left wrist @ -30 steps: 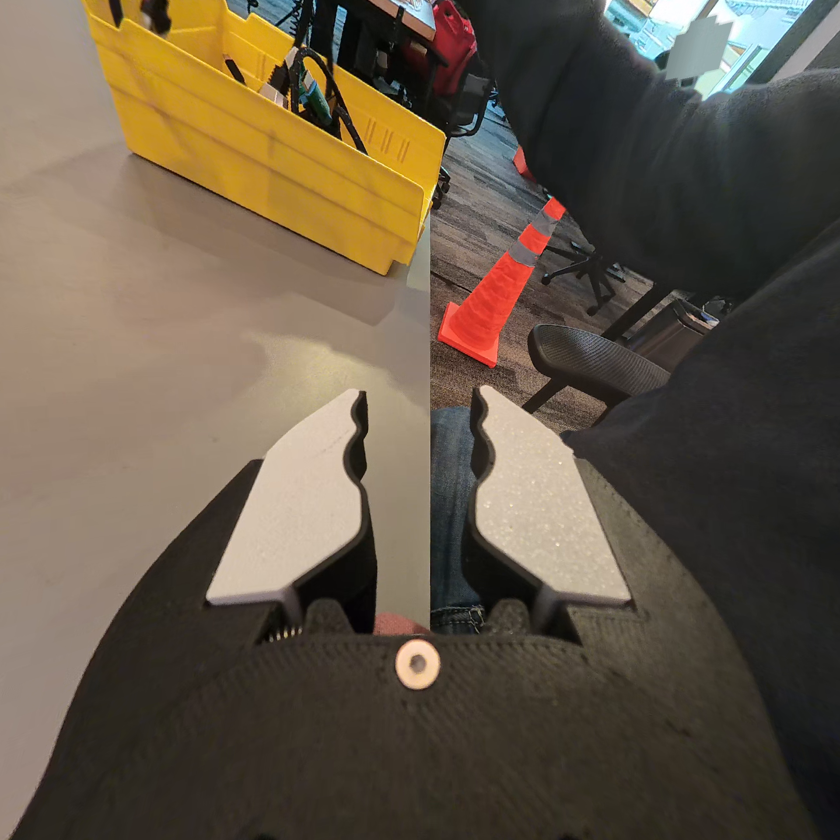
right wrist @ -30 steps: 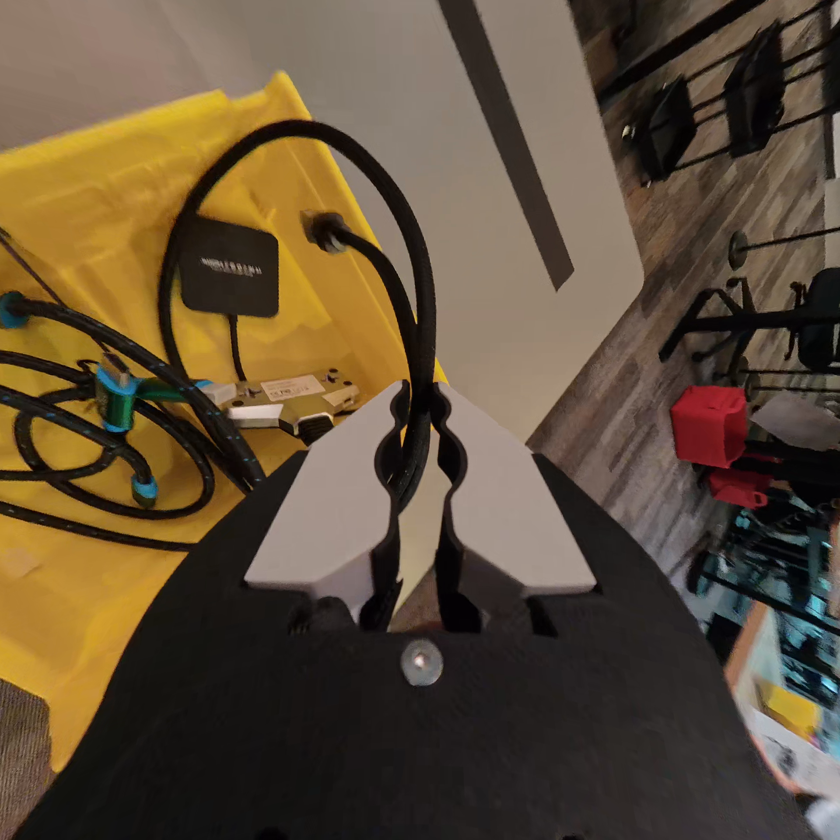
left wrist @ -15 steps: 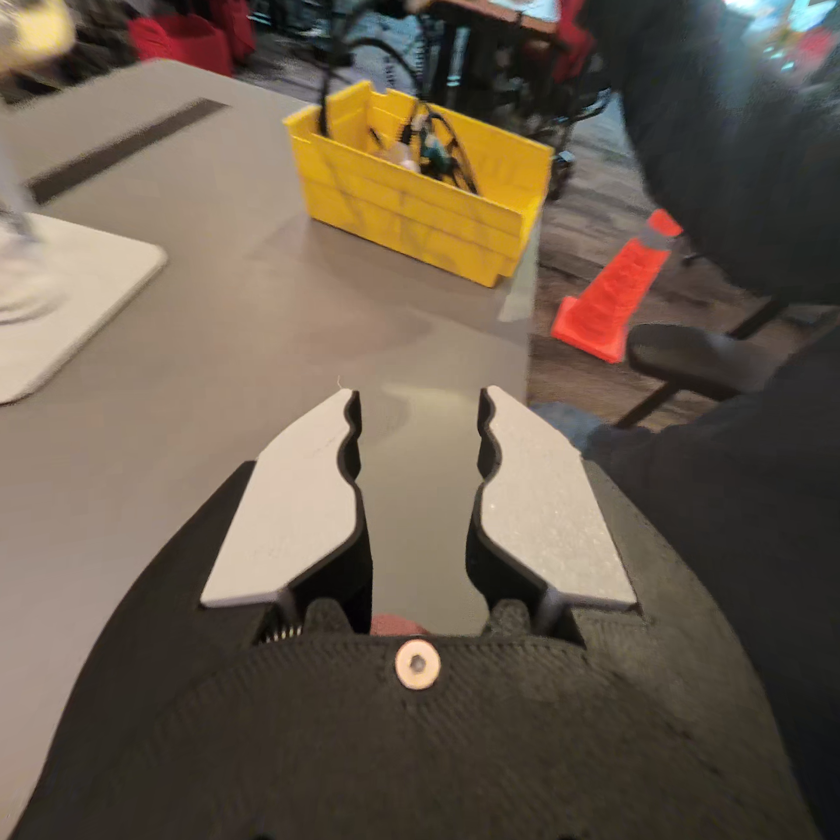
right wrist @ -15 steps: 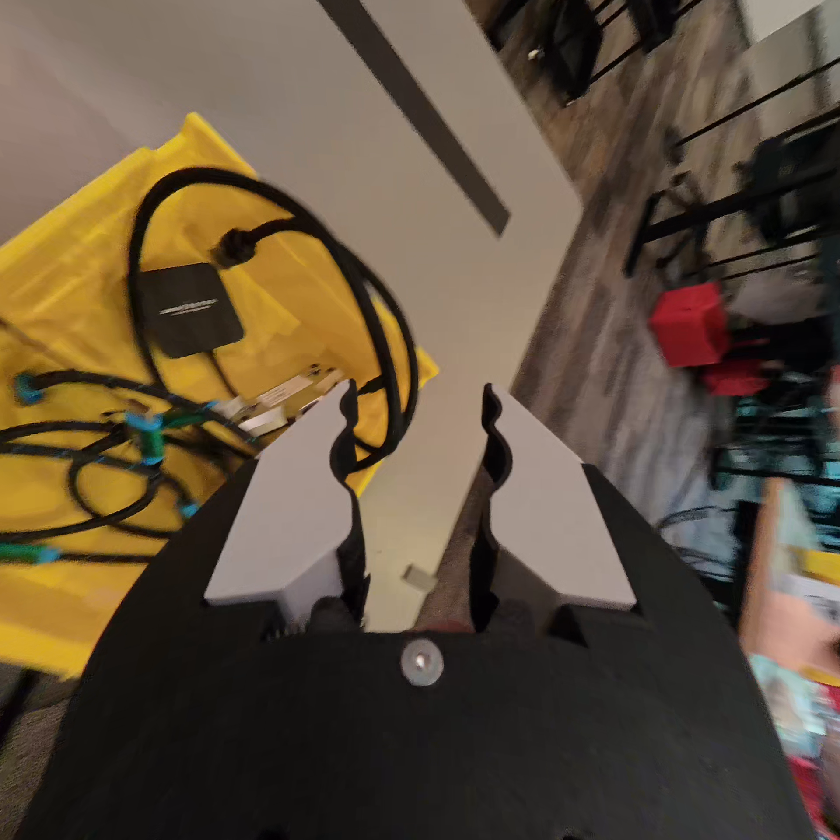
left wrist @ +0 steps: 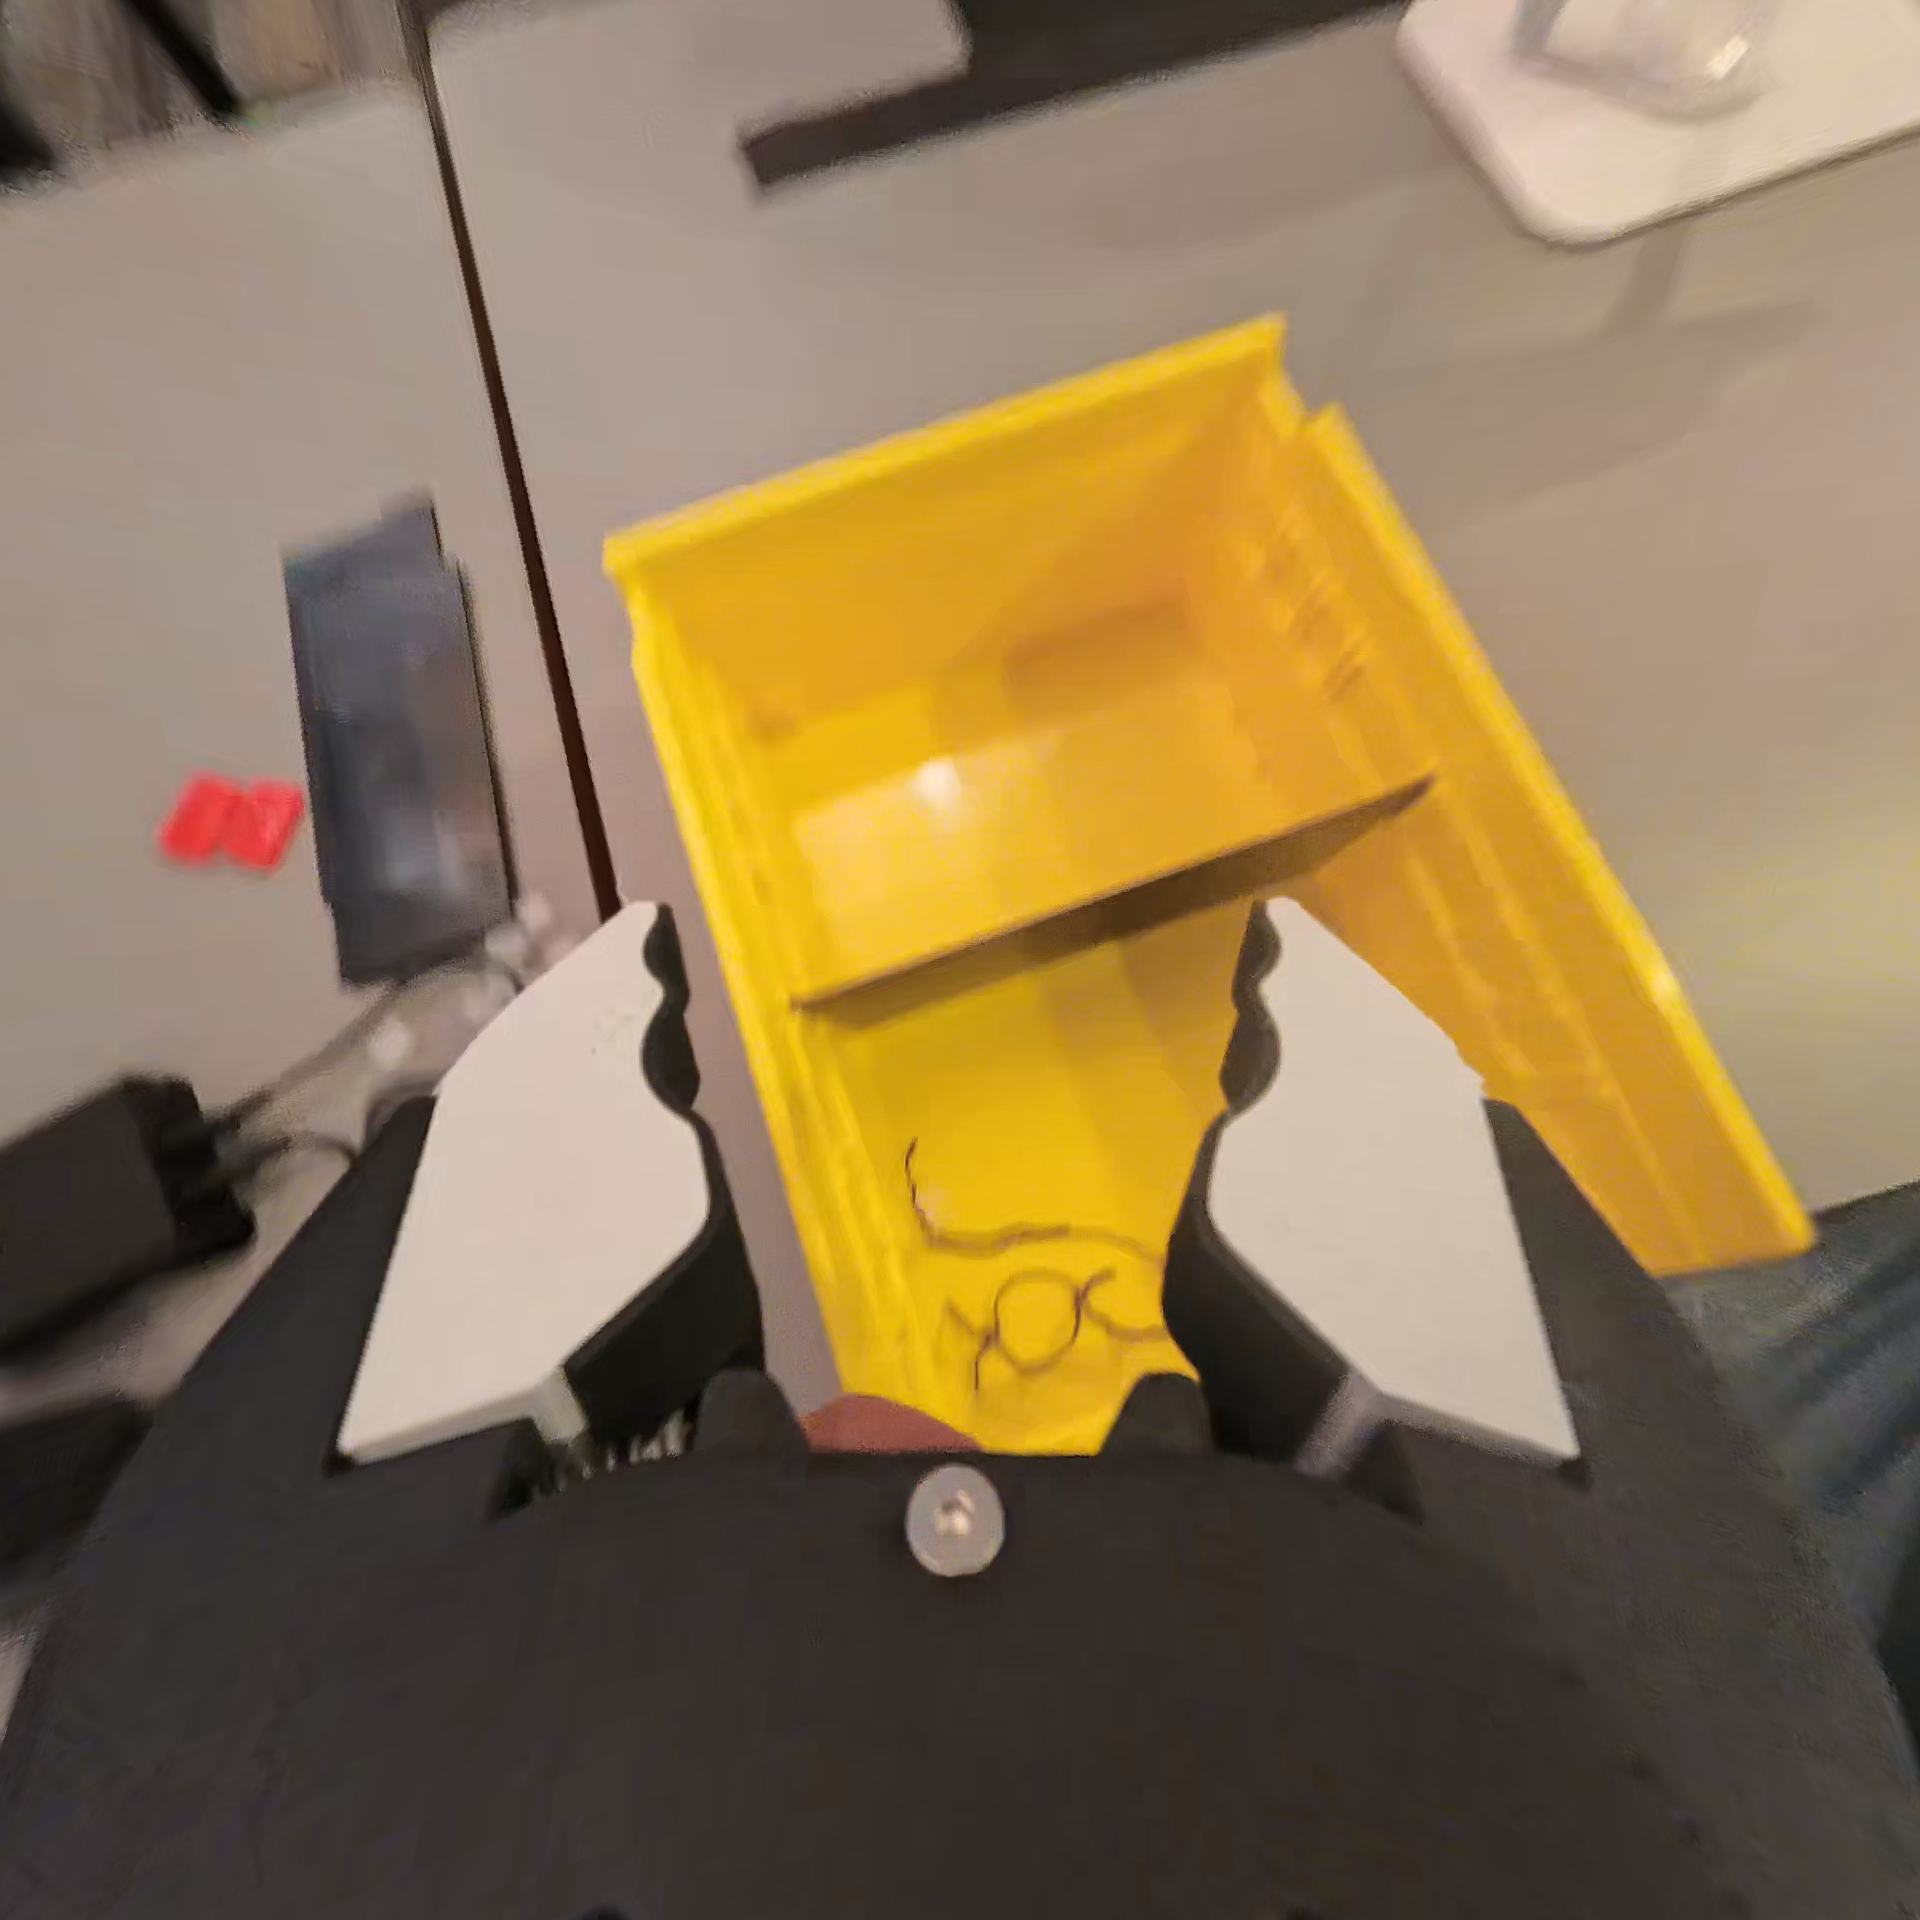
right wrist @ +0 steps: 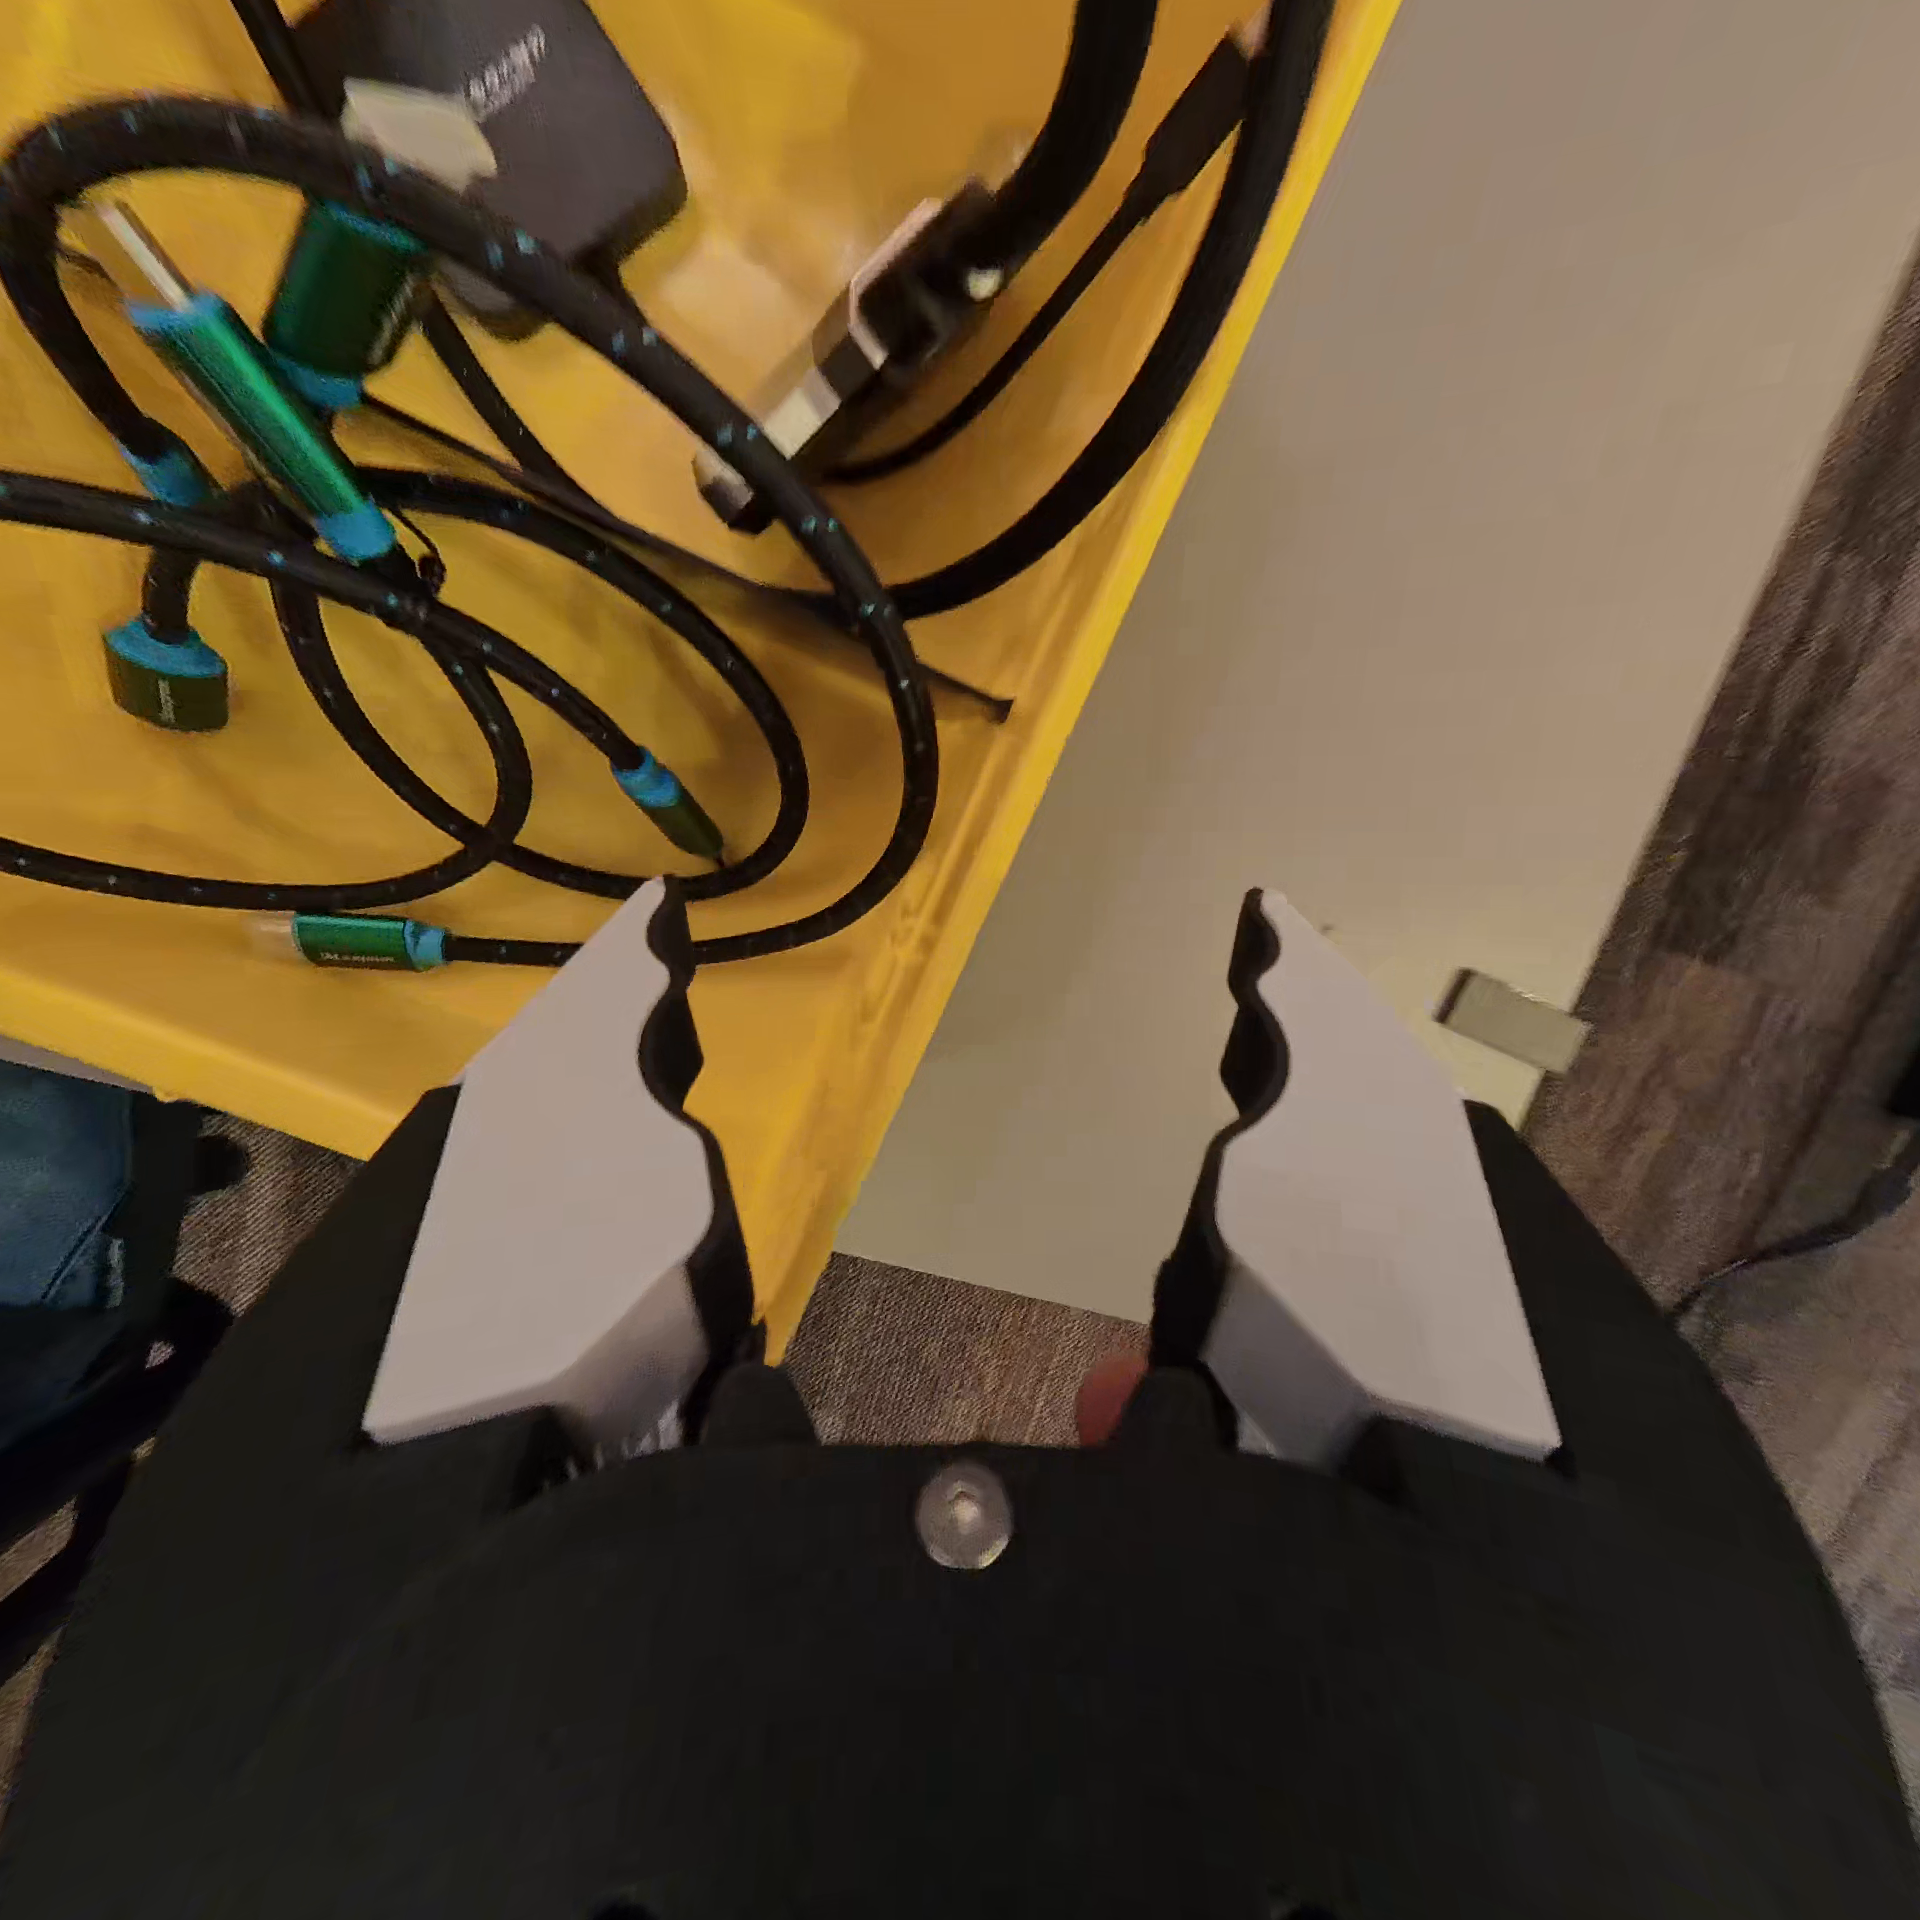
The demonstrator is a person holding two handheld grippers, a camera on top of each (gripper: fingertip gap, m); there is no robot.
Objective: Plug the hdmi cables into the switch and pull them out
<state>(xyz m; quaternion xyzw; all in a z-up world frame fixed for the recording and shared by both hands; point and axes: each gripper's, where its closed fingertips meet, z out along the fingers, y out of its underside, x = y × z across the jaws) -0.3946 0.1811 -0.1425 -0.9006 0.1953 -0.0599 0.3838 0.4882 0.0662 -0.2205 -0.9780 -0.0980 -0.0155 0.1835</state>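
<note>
In the right wrist view a yellow bin [right wrist: 904,1039] holds a tangle of HDMI cables. There is a thick black cable [right wrist: 1081,177] with a black and silver plug [right wrist: 883,312], and braided black cables [right wrist: 904,675] with green and blue plugs [right wrist: 260,405]. A flat black box [right wrist: 561,125] lies at the bin's far end. My right gripper [right wrist: 956,888] is open and holds nothing, and it hangs over the bin's right wall. My left gripper [left wrist: 956,914] is open wide and holds nothing, above a second yellow bin [left wrist: 1507,935]. That bin has a divider [left wrist: 1091,894] and only a thin wire [left wrist: 1039,1309].
Both bins stand on a grey table [left wrist: 1039,312]. In the left wrist view a dark flat device [left wrist: 395,748], a red piece [left wrist: 229,831] and a black box [left wrist: 104,1195] lie to the left, and a white base [left wrist: 1662,156] is at the far right. A small grey piece [right wrist: 1507,1018] lies near the table edge. Spacing between my two grippers at the tips: around 90 centimeters. It is some 15 centimeters from my right tips to the small grey piece [right wrist: 1507,1018].
My right gripper let go of the thick black cable, which dropped into the bin, and opened wide. My left gripper opened wider and swung over to the second yellow bin.
</note>
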